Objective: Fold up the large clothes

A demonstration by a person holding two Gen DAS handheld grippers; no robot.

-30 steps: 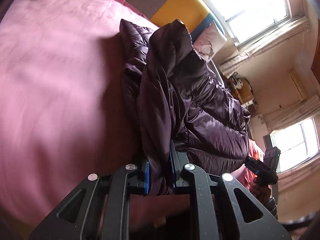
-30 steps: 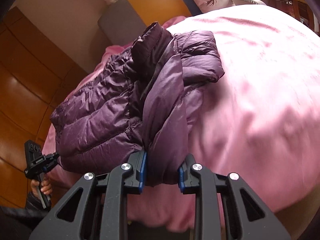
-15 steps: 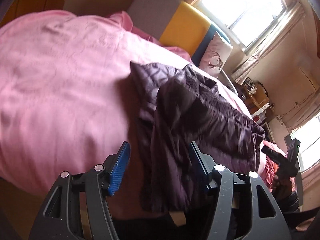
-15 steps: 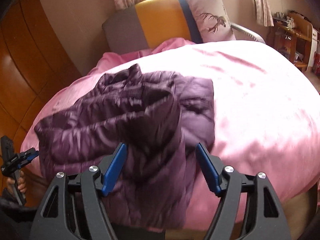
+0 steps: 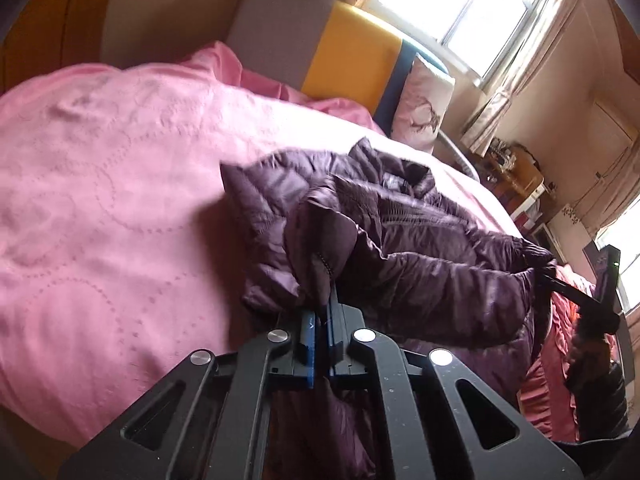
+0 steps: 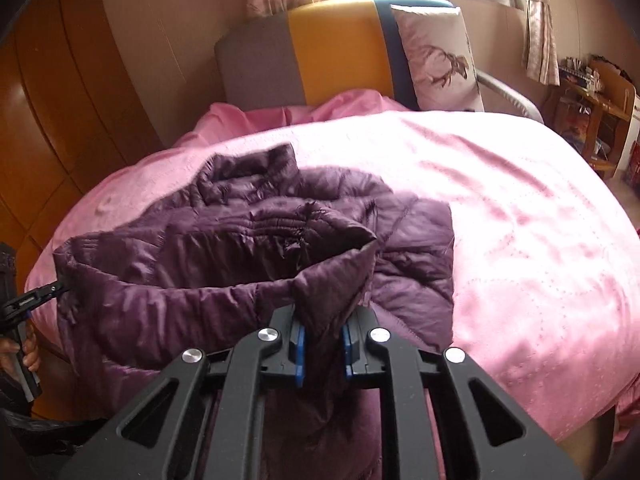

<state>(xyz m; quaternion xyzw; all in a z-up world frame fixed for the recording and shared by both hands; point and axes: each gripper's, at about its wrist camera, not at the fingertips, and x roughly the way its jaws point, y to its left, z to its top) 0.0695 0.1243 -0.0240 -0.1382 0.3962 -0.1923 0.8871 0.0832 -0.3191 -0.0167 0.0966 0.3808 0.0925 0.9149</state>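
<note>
Jacket (image 6: 256, 248): purple quilted, lying crumpled on the pink bedspread (image 6: 520, 240), near its foot edge.
Left gripper (image 5: 320, 328): pads nearly together, pinching one hem corner.
Right gripper (image 6: 320, 340): clamped on the opposite hem corner.

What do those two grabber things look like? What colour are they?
Both look alike. The left gripper and the right gripper are matte black frames with long slanted bars and cut-out slots. Each has four round silver bolt heads in a row. The fingers carry bright blue pads on their inner faces. No cables, writing or sleeves show on them.
</note>
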